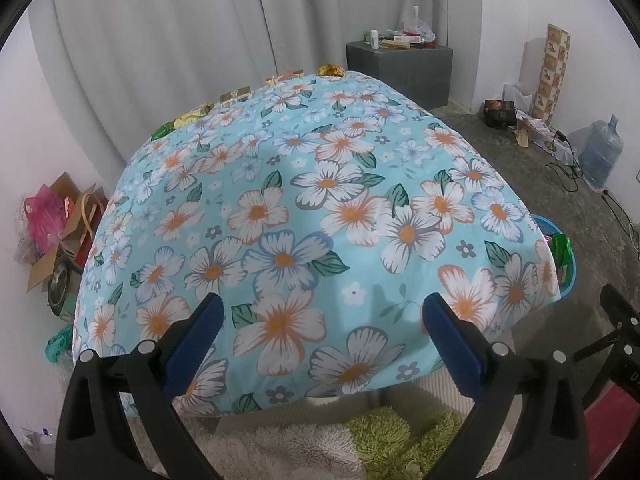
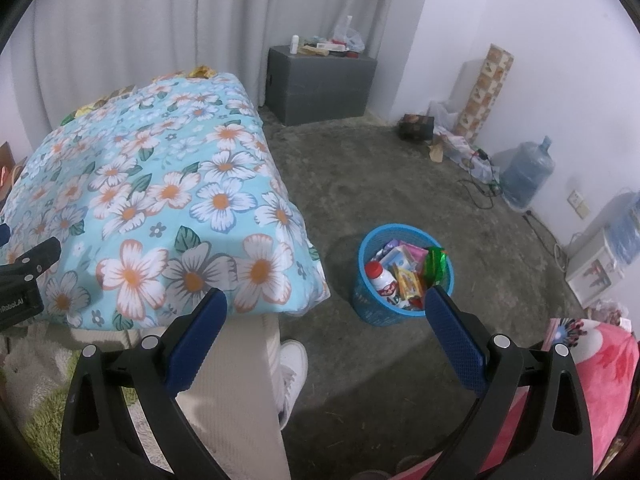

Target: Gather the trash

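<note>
Two tools are hovering with their blue pads spread wide and nothing between them. From its own wrist view the left tool point(image 1: 322, 314) is hanging over the near edge of the worktop point(image 1: 224, 152), which is draped in a light blue floral cloth. Several crumpled wrappers point(image 1: 188, 117) are lying in a row along the worktop's far edge, well apart from the left tool and across the whole cloth from it. The right tool point(image 2: 326, 308) is facing the grey floor point(image 2: 360, 168) just past the worktop's right corner. A blue basket point(image 2: 370, 304) is standing on that floor beside the corner, just ahead of the right tool's right finger, and it is holding a white bottle with a red cap point(image 2: 382, 278) and bright packets point(image 2: 410, 280). A white shoe point(image 2: 294, 364) is showing below the worktop corner.
</note>
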`<state>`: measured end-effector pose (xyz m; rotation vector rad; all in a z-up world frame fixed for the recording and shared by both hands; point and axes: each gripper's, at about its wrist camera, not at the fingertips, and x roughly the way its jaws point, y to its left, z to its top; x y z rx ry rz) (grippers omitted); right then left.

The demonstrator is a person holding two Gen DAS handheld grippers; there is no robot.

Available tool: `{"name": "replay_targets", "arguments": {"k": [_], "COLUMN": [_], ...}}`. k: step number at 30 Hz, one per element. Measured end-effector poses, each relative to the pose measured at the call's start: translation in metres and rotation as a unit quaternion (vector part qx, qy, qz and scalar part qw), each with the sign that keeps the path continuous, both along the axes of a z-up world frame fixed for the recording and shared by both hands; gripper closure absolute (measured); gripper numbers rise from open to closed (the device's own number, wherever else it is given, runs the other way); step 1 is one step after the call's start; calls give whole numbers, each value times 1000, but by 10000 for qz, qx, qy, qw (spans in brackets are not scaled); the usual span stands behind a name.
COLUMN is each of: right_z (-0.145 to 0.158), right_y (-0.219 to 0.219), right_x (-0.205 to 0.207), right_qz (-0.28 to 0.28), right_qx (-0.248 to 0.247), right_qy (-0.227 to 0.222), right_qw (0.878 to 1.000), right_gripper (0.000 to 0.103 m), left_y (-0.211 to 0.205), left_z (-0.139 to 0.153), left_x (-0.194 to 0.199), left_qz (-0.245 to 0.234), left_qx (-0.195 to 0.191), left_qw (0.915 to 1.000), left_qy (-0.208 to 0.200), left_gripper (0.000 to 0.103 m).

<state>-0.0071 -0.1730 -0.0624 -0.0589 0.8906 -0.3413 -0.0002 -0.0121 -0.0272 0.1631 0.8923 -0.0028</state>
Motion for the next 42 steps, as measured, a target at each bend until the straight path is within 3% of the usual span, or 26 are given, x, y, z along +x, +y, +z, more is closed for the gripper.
{"name": "replay_targets", "arguments": {"k": [42], "right_z": [0], "right_y": [0], "right_x": [-1], "right_qz": [-24], "right_qx": [23], "right_qy": [-9], "right_qw": [10000], "right_gripper": [8], "left_y": [1], "left_z": [0], "left_x": [-2], "left_qz": [1], "left_qx": [3], "left_qw": [10000], "left_qy": [-5], "left_gripper": [5]}}
